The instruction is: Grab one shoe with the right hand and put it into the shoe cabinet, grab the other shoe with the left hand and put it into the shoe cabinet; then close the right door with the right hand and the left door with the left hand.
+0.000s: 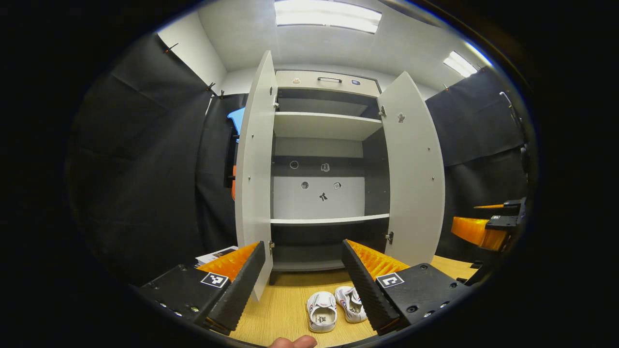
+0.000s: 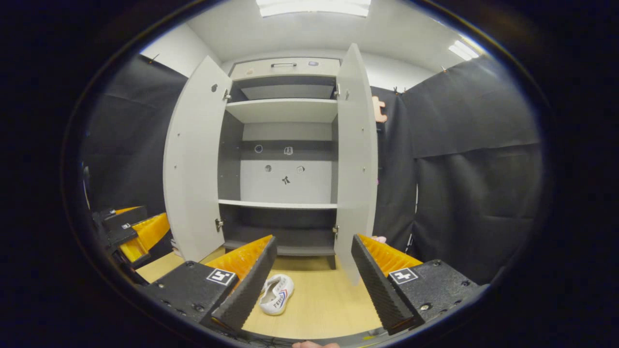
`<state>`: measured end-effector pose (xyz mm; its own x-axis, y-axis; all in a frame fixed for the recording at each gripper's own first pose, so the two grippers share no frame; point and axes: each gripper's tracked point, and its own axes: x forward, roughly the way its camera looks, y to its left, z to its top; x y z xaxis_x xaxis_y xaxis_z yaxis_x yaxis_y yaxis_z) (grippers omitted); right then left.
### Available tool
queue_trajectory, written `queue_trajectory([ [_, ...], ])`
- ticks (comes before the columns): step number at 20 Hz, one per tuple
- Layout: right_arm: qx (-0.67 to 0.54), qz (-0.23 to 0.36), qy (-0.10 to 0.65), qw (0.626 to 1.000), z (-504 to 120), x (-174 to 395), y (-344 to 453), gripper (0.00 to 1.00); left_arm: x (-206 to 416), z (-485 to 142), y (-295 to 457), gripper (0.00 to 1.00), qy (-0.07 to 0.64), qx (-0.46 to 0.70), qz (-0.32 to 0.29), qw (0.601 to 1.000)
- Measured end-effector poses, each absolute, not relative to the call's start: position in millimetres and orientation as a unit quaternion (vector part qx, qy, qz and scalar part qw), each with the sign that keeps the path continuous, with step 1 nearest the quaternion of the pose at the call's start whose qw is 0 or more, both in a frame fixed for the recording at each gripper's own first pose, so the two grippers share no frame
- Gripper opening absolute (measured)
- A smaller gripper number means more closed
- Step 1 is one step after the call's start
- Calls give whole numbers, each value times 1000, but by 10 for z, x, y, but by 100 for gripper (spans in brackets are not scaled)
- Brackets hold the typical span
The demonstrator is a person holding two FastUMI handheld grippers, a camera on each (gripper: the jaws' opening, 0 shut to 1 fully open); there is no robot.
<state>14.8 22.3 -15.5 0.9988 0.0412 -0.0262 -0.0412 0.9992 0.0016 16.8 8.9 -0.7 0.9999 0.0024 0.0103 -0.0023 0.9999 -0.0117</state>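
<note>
Claws both spread wide, nothing between the fingers. Left claw (image 1: 303, 285) raised over the wooden desk (image 1: 285, 309), aimed at the open cabinet; right claw (image 2: 314, 280) likewise, fingers well apart and clear of everything. Just past the left claw, two white shoes (image 1: 336, 309) side by side on the desk, touching or nearly so, long axes running toward the cabinet, openings up, toes pointing away to the cabinet, heels nearest the camera. From the right gripper view, one shoe (image 2: 276, 294) partly hidden behind the claw's own left finger, sole edge tilted, toe toward the cabinet. Beyond, shoe cabinet (image 1: 324, 193) upright with left door (image 1: 254, 179) and right door (image 1: 413, 169) both swung open, shelves bare. Right claw also seen at the far right edge of the left gripper view, apart from the shoes.
</note>
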Motion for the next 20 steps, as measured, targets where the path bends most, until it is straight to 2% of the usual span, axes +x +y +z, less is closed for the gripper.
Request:
queue_trajectory([
  [4, 6, 51, 52, 997, -489, 220, 433, 100, 171, -23, 134, 95, -2, -5, 8, 1000],
  [5, 9, 64, 64, 996, -595, 248, 522, 97, 163, -21, 148, 95, -2, -6, 11, 1000],
  [7, 10, 88, 91, 992, -823, 338, 689, 100, 160, -34, 183, 95, -1, -6, 14, 1000],
  [8, 7, 98, 103, 990, -949, 389, 768, 96, 155, -40, 212, 95, 0, -4, 17, 1000],
  [13, -5, 134, 175, 975, -1653, 647, 1100, 100, 104, -113, 373, 95, 11, 1, 33, 999],
  [14, -4, 142, 190, 971, -1778, 701, 1163, 98, 94, -150, 419, 95, 15, 0, 38, 999],
  [15, -2, 151, 205, 967, -1910, 742, 1244, 91, 83, -166, 457, 95, 18, 0, 42, 999],
  [17, -8, 161, 231, 959, -2160, 856, 1346, 86, 60, -203, 561, 95, 25, 2, 49, 998],
  [18, -15, 161, 243, 957, -2279, 925, 1365, 73, 45, -223, 624, 95, 27, 6, 54, 998],
  [19, -20, 161, 256, 953, -2406, 996, 1399, 77, 31, -232, 689, 95, 29, 10, 61, 998],
  [20, -22, 161, 271, 949, -2530, 1063, 1424, 70, 28, -256, 732, 95, 30, 13, 68, 997],
])
